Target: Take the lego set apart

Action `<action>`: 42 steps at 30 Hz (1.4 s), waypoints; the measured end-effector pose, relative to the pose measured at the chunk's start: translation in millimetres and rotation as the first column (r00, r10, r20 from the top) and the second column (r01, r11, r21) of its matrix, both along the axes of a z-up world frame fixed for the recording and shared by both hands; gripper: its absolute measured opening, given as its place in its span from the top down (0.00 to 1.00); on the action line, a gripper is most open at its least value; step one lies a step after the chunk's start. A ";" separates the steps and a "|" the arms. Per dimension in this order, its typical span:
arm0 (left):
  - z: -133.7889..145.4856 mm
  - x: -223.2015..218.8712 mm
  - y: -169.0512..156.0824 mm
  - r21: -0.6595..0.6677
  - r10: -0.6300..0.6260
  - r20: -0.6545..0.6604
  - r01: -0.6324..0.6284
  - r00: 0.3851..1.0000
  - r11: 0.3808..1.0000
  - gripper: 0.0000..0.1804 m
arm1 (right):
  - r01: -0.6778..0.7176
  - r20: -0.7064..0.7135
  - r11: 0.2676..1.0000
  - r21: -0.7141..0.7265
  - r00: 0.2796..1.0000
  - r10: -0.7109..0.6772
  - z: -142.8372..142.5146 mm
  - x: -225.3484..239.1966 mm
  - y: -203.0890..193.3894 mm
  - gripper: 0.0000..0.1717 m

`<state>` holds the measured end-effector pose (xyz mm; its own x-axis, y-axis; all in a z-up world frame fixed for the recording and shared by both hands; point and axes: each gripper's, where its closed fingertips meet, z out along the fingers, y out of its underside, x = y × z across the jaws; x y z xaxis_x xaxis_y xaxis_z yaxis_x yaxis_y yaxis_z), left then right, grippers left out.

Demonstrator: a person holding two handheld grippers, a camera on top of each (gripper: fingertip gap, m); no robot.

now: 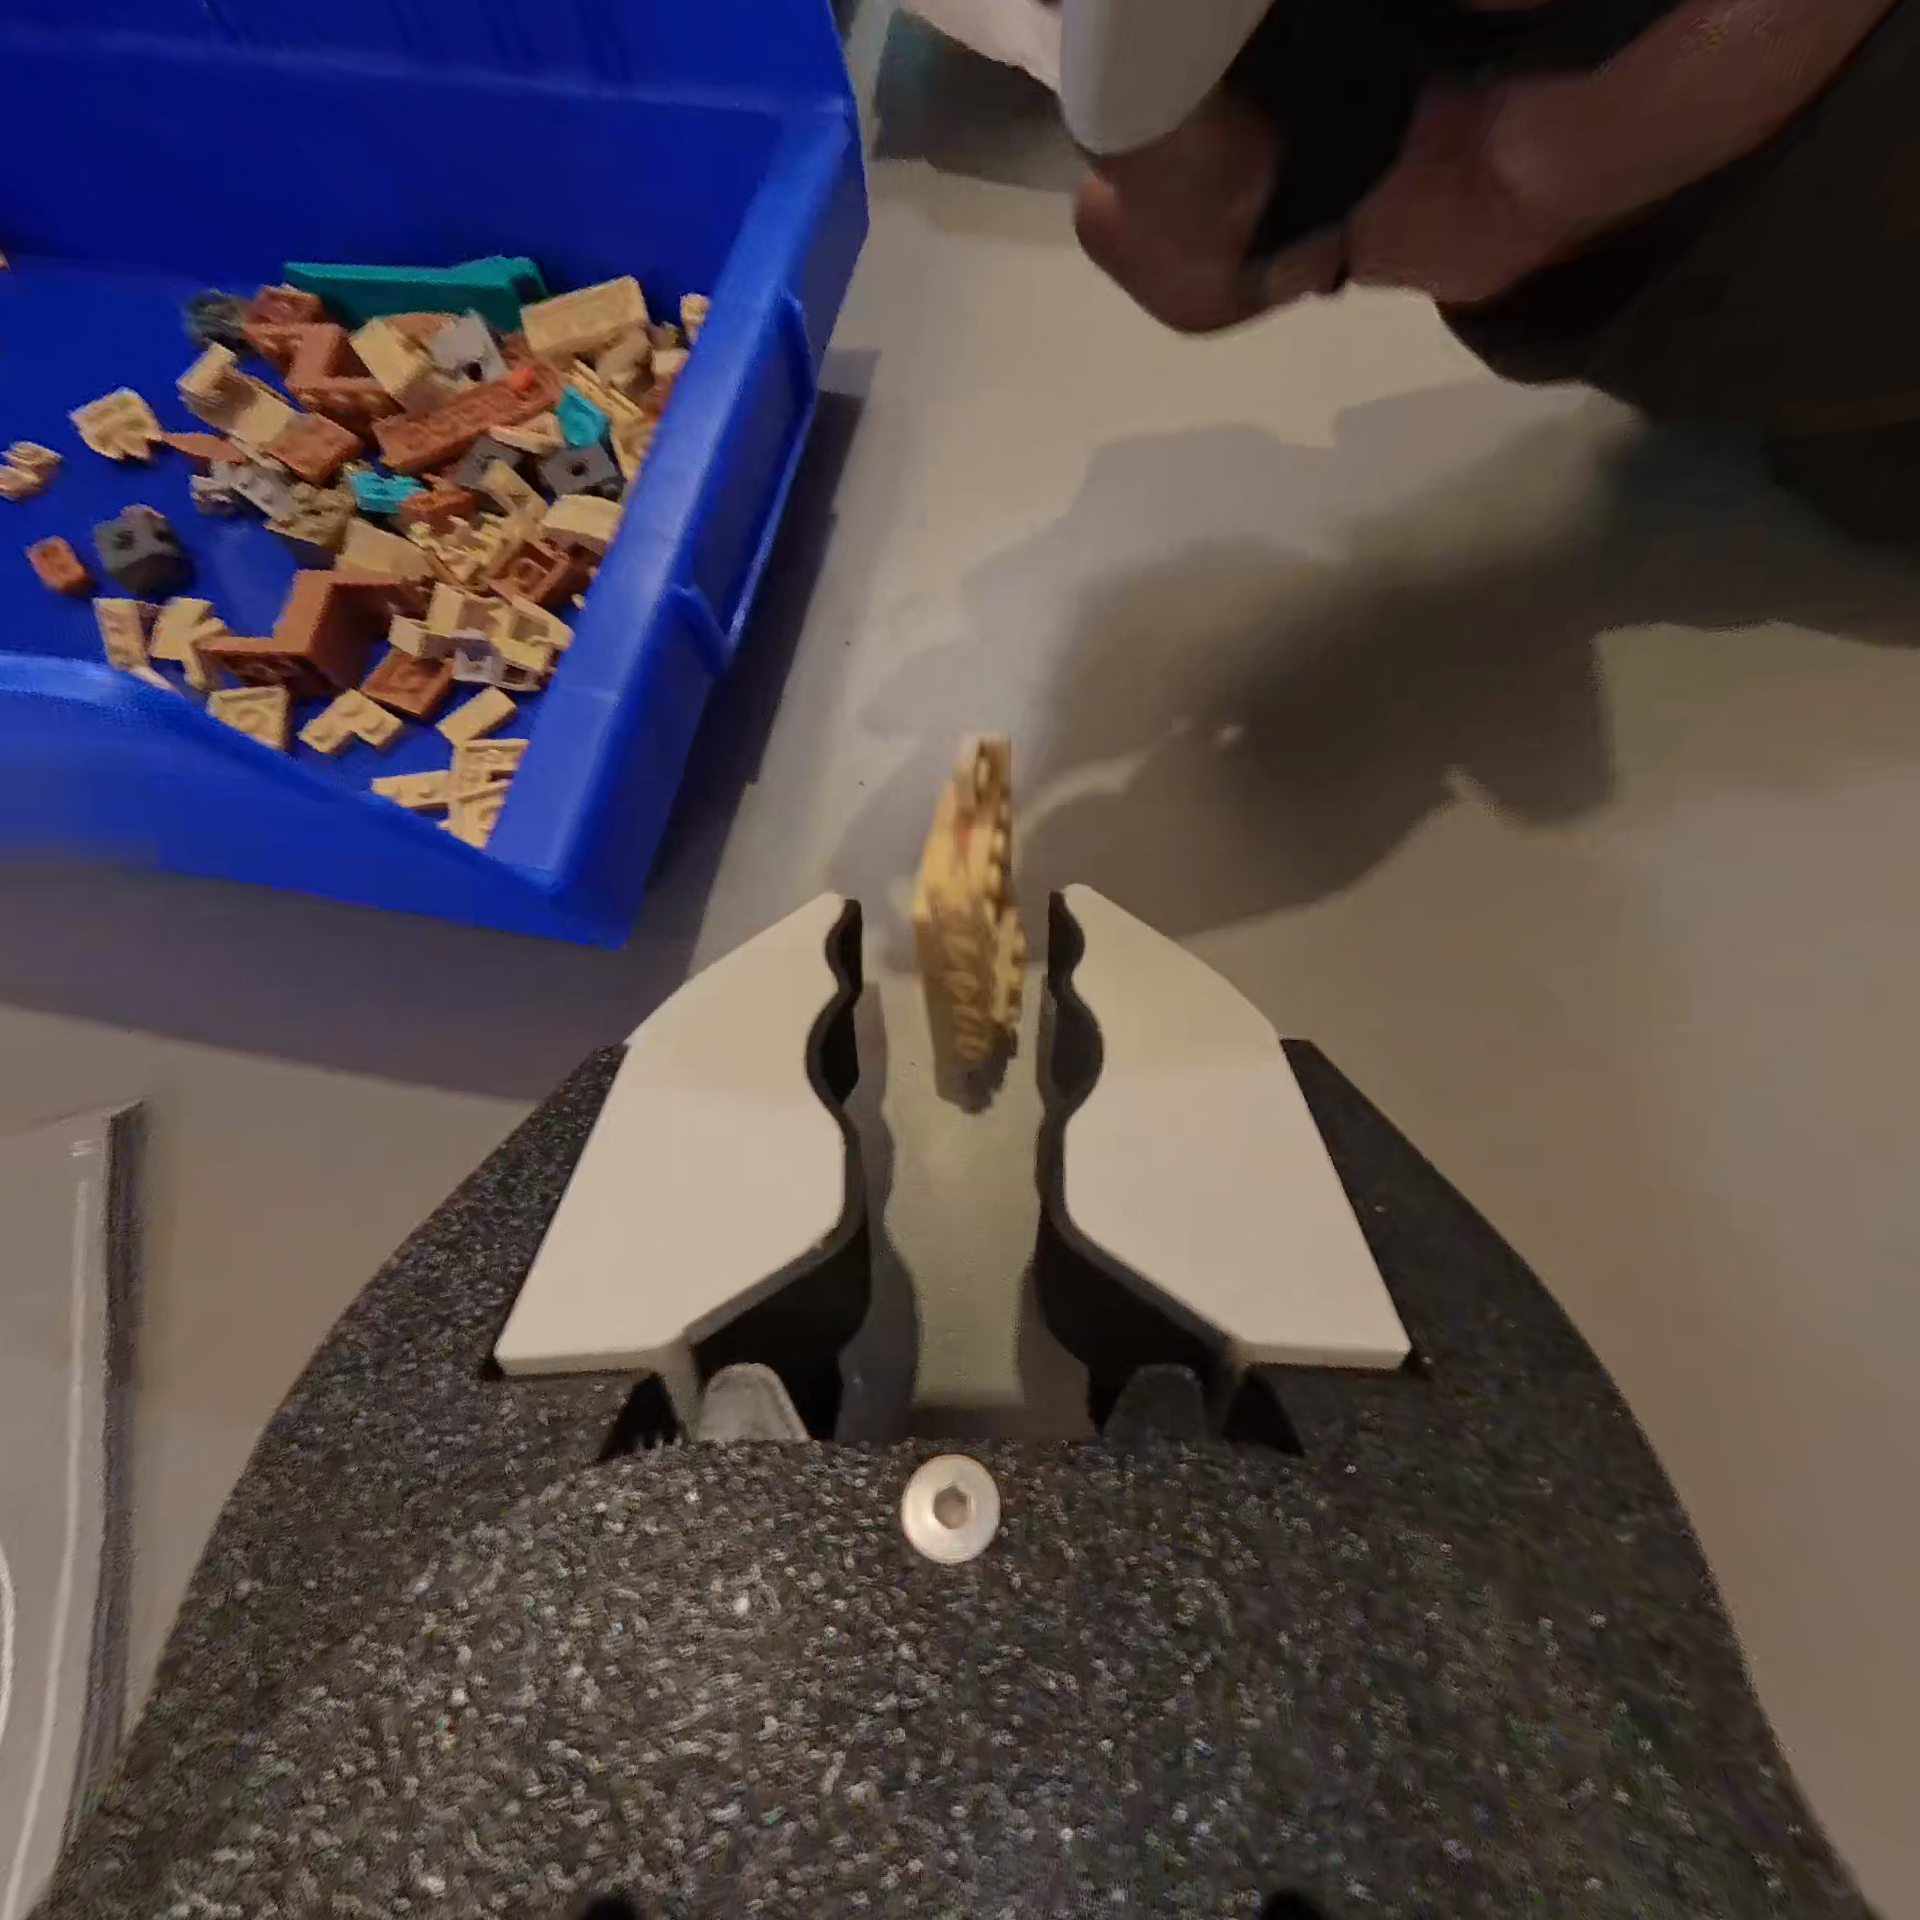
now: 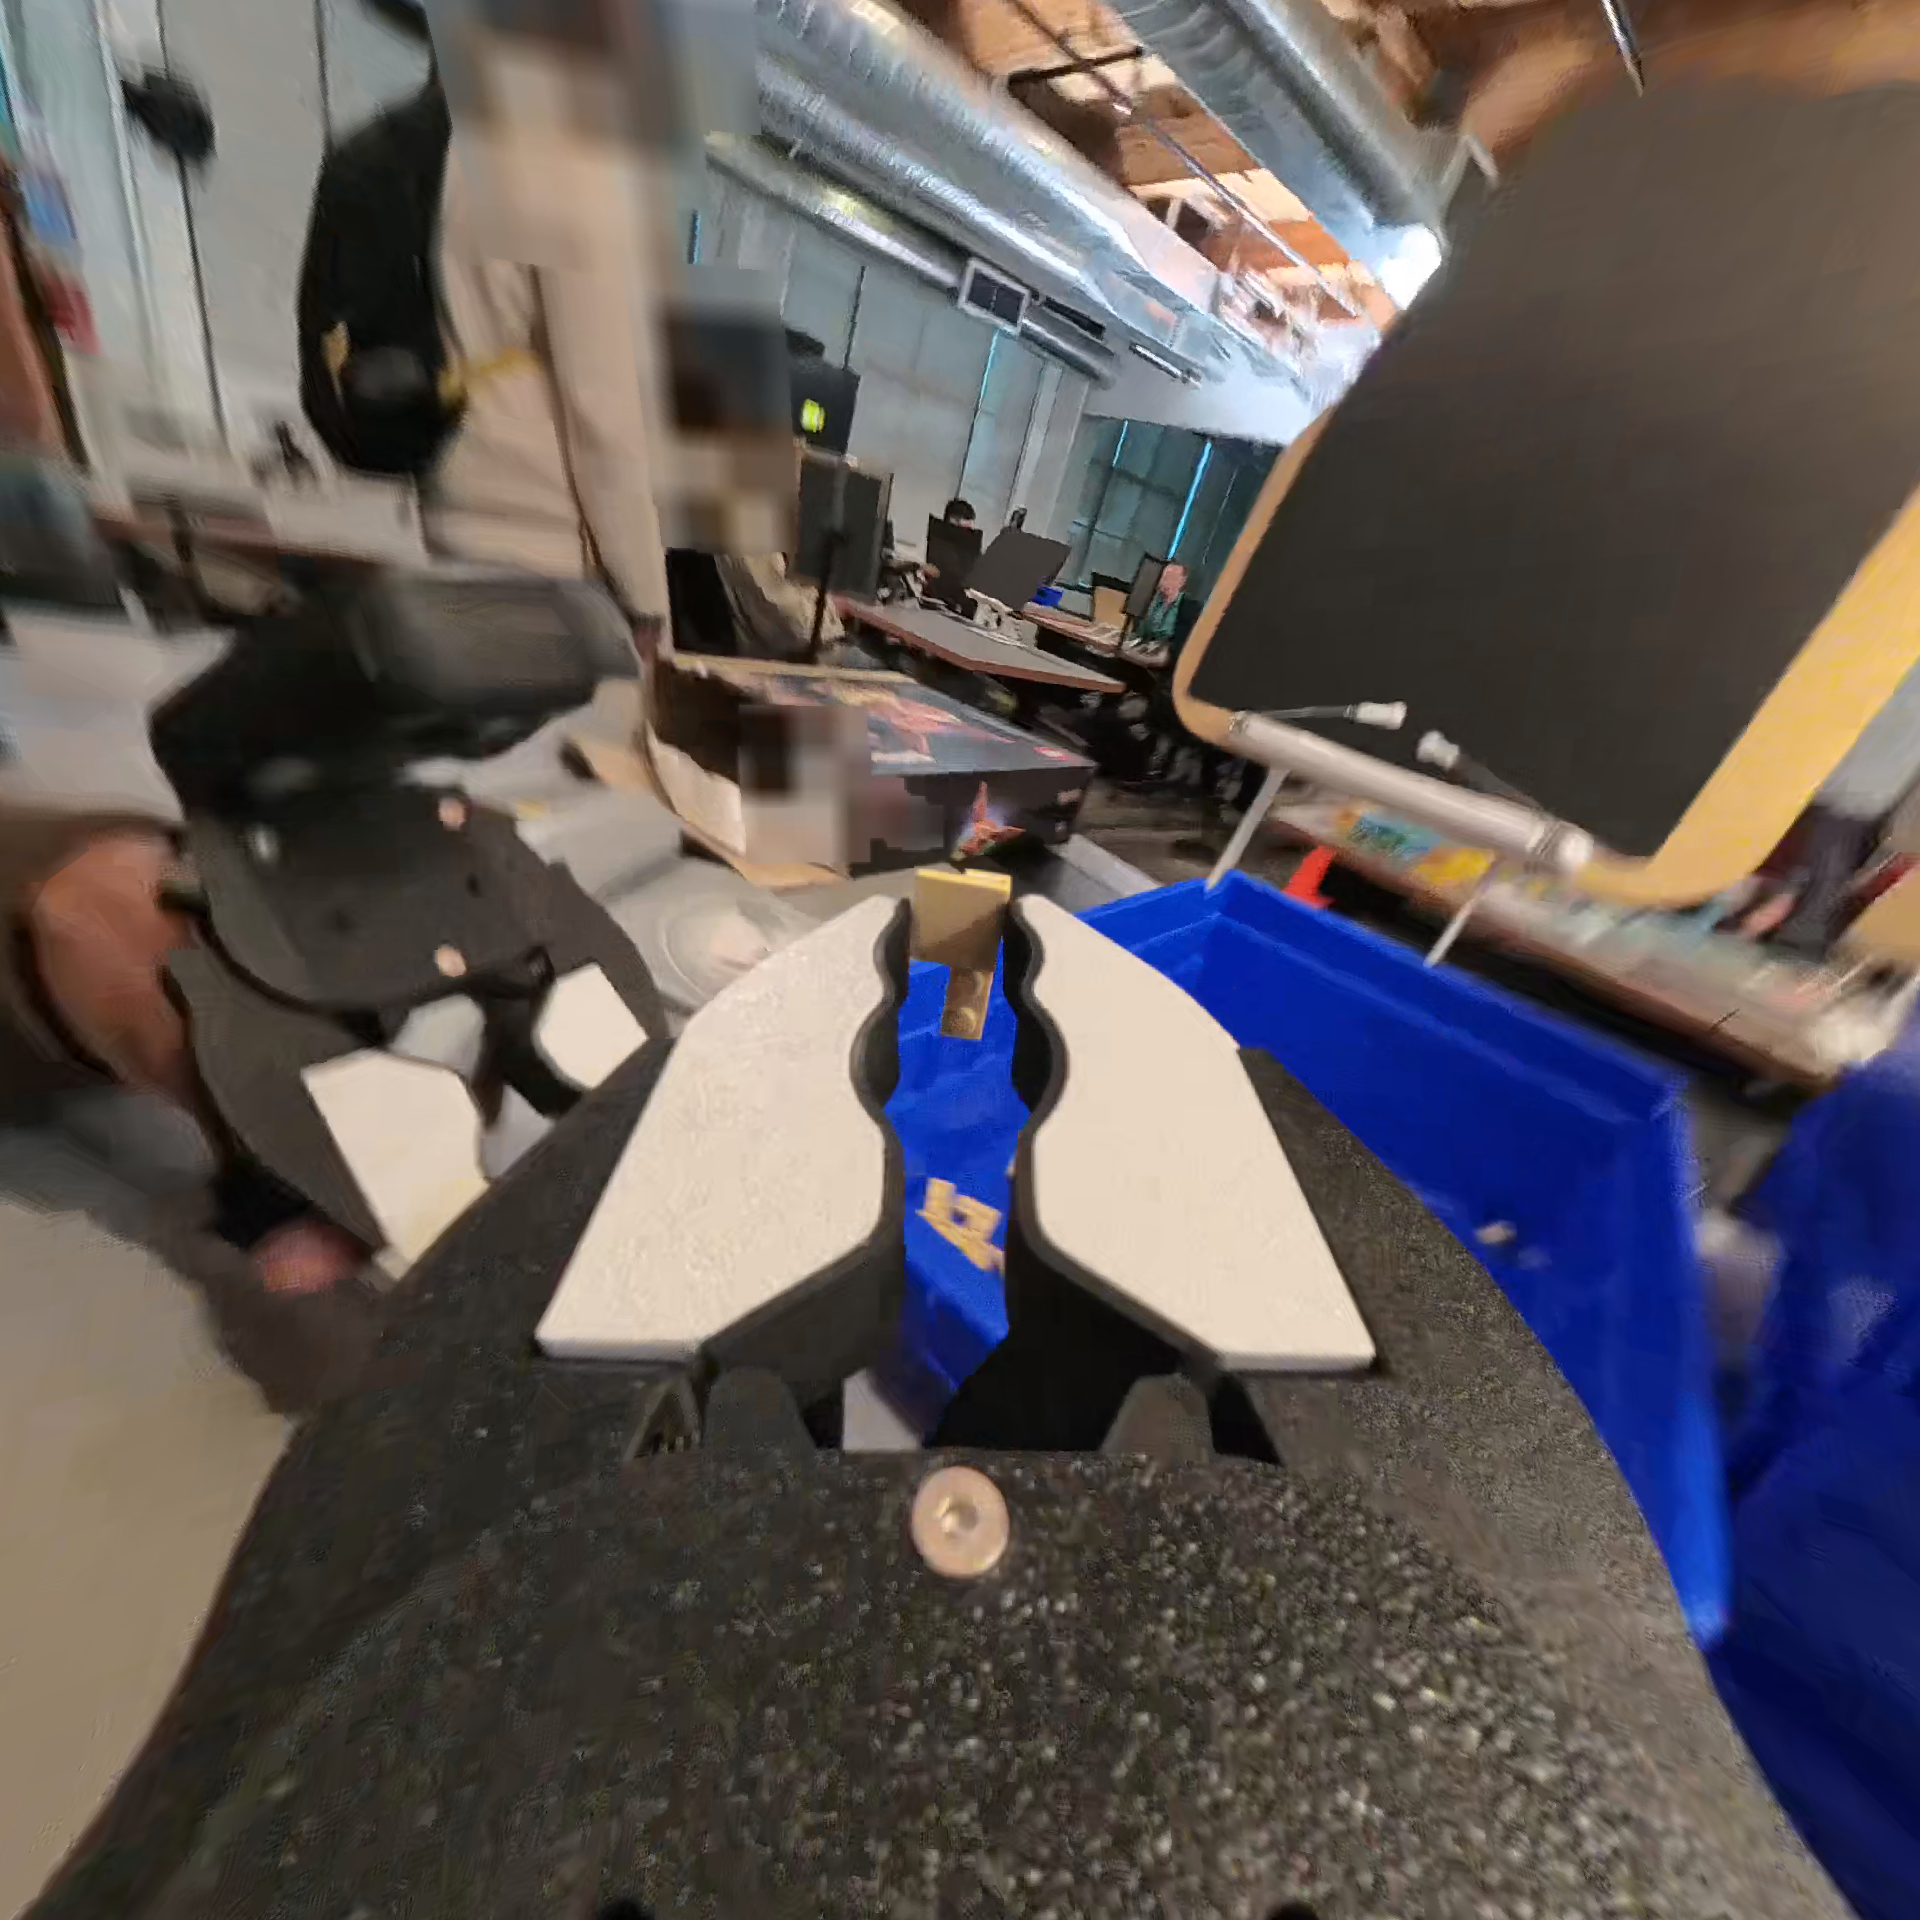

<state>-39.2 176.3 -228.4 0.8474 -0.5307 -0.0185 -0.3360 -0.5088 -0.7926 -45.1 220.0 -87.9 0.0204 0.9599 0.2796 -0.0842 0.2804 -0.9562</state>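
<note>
In the left wrist view my left gripper [image 1: 956, 920] stands open over the grey table [image 1: 1507, 1143]. A tan studded plate [image 1: 971, 935], blurred and on edge, lies between the fingers with a gap to each pad. In the right wrist view my right gripper [image 2: 958, 920] is shut on a small tan plate piece [image 2: 961, 935], pinched at the fingertips above the blue bin [image 2: 1403, 1039]. The left gripper also shows there at the left [image 2: 499, 1081], its fingers apart. The blue bin [image 1: 675, 582] holds several loose tan, brown, grey and teal bricks [image 1: 416, 499].
A hand [image 1: 1351, 208] on the other gripper's handle hangs at the top right of the left wrist view. A clear plastic bag [image 1: 62, 1351] lies at the left edge. A dark printed box [image 2: 935, 748] and a chair's underside [image 2: 1558, 520] stand beyond the bin. About 15 centimetres separates my left fingertips from my right.
</note>
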 end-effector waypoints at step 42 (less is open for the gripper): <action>119.2 -76.3 14.7 0.580 0.393 0.192 -0.427 0.899 0.694 0.98 | -0.020 -0.011 0.928 -0.371 1.000 0.017 -1.4 -14.3 -7.3 0.90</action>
<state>-115.5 191.0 -109.2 0.9869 -0.0242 -0.1593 -0.1596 -0.0069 -0.9872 -59.4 212.7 -89.2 0.0022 0.9953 -0.0968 -0.0935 -0.0961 -0.9910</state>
